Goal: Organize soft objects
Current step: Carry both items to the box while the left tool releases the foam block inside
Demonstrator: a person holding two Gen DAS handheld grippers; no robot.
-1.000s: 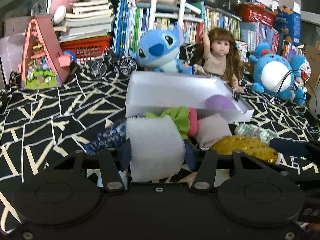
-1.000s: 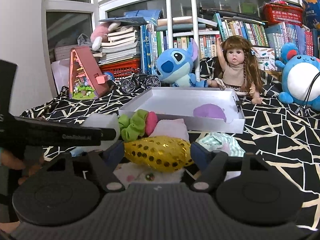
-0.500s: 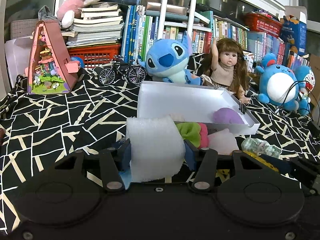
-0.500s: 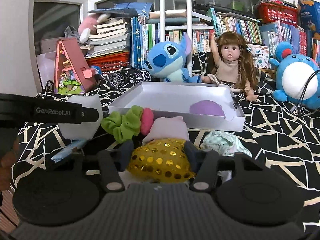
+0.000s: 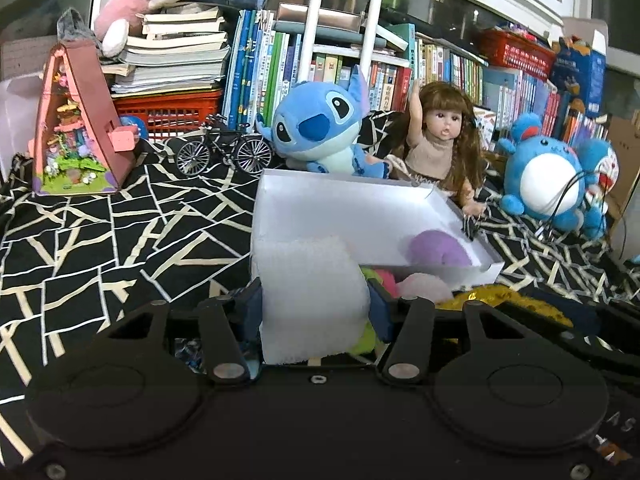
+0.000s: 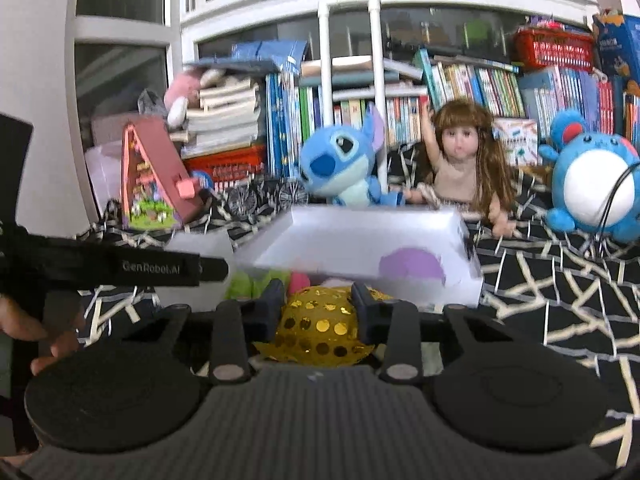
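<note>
My left gripper (image 5: 314,304) is shut on a white foam block (image 5: 310,296) and holds it above the cloth, just in front of the white tray (image 5: 352,208). My right gripper (image 6: 318,314) is shut on a gold sequinned pouch (image 6: 320,326), raised near the tray's (image 6: 360,232) front wall. A purple soft ball (image 5: 438,248) lies in the tray's right corner and shows in the right wrist view (image 6: 412,266) too. A green and pink scrunchie (image 6: 256,282) and a pale pink soft piece (image 5: 422,286) lie before the tray.
A Stitch plush (image 5: 320,124), a doll (image 5: 440,136), a blue round plush (image 5: 548,176), a toy bicycle (image 5: 224,150) and a pink toy house (image 5: 76,128) stand behind the tray before bookshelves. The left gripper's body (image 6: 104,268) crosses the right wrist view.
Both grippers have risen and moved forward toward the tray with their loads. The right gripper closed tighter on the gold pouch and lifted it off the cloth.
</note>
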